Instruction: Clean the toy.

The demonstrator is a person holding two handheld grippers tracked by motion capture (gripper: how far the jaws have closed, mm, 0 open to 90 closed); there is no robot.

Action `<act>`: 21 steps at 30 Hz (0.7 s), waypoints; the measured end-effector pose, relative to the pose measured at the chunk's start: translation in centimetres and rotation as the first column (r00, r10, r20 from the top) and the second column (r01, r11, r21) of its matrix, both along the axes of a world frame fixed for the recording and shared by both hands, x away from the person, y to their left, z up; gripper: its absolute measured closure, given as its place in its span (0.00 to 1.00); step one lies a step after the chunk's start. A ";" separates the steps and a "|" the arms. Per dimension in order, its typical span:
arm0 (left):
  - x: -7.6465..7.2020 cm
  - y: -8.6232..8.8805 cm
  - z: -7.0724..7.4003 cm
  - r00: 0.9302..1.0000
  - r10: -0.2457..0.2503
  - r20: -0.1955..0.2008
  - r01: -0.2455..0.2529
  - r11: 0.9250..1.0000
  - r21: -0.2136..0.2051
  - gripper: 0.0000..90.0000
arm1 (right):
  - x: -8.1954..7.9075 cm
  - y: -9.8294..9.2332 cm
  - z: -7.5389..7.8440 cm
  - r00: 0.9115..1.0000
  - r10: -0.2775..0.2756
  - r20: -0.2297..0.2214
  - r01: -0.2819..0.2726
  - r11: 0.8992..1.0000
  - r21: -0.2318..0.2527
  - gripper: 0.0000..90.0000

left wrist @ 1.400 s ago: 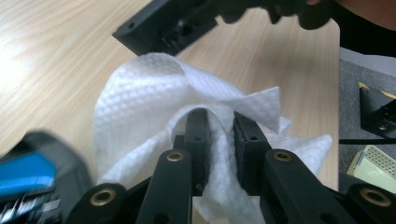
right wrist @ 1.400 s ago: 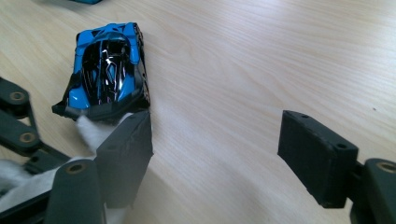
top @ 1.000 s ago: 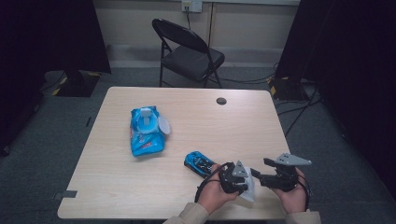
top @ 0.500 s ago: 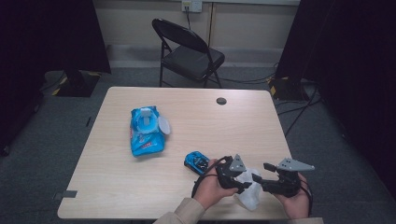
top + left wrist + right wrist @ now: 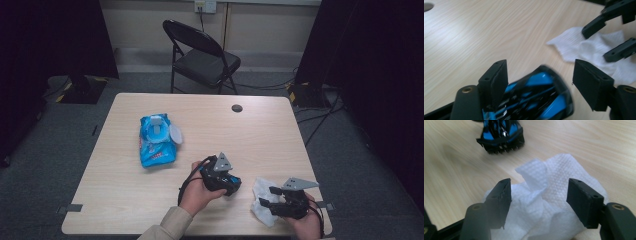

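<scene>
A blue and black toy car point(image 5: 541, 100) lies on the table between the jaws of my left gripper point(image 5: 541, 68). Those jaws have just been opening; the right pad stands clear of the car. In the high view the left gripper point(image 5: 231, 184) sits near the table's front middle. A crumpled white wipe point(image 5: 554, 170) lies on the table between the jaws of my right gripper point(image 5: 540, 187). These jaws have just been closing, with both pads off the wipe. The right gripper point(image 5: 267, 199) hovers over the wipe point(image 5: 260, 187) at the front right.
A blue pack of wipes point(image 5: 157, 140) with its lid flipped up lies left of centre on the wooden table point(image 5: 125, 200). A black round cap point(image 5: 237, 108) sits near the far edge. A folding chair point(image 5: 205, 55) stands behind the table.
The left gripper let go of the white wipe and moved left over the blue car. The wipe now lies on the table, and the right gripper has sunk around it.
</scene>
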State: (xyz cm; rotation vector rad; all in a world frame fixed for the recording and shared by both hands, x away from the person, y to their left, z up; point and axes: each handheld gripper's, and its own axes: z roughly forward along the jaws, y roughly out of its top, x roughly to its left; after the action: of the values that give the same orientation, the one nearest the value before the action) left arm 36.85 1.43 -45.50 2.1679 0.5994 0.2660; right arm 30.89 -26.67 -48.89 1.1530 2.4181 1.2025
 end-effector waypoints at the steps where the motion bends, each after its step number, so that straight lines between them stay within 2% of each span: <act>1: 0.1 0.4 -0.1 1.000 0.008 0.001 -0.008 1.000 0.002 0.30 | 0.0 0.0 -0.1 1.000 -0.003 0.000 0.003 1.000 -0.011 0.38; 8: 0.7 2.5 -1.3 0.999 0.034 0.003 -0.034 0.999 0.038 0.25 | 0.0 0.2 -0.8 1.000 -0.004 -0.010 0.004 0.999 -0.036 0.37; 13: 1.1 3.1 -2.0 0.999 0.045 -0.001 -0.045 0.999 0.030 0.23 | 0.1 0.4 -1.2 1.000 0.001 -0.007 -0.001 0.998 -0.057 0.38; 18: 1.3 3.4 -2.8 0.999 0.038 -0.002 -0.038 0.999 0.033 0.22 | -0.2 0.7 -1.2 1.000 -0.010 0.012 0.011 0.996 -0.090 0.47; 21: 1.5 3.7 -3.1 0.999 0.048 -0.004 -0.048 0.999 0.009 0.21 | -0.2 0.7 -1.2 1.000 -0.018 0.019 0.020 0.996 -0.092 0.51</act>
State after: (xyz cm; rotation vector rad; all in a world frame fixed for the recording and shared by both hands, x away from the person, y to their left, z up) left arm 38.30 5.13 -48.62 2.1650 0.6548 0.2900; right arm 30.66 -25.98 -50.07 1.1305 2.4166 1.0783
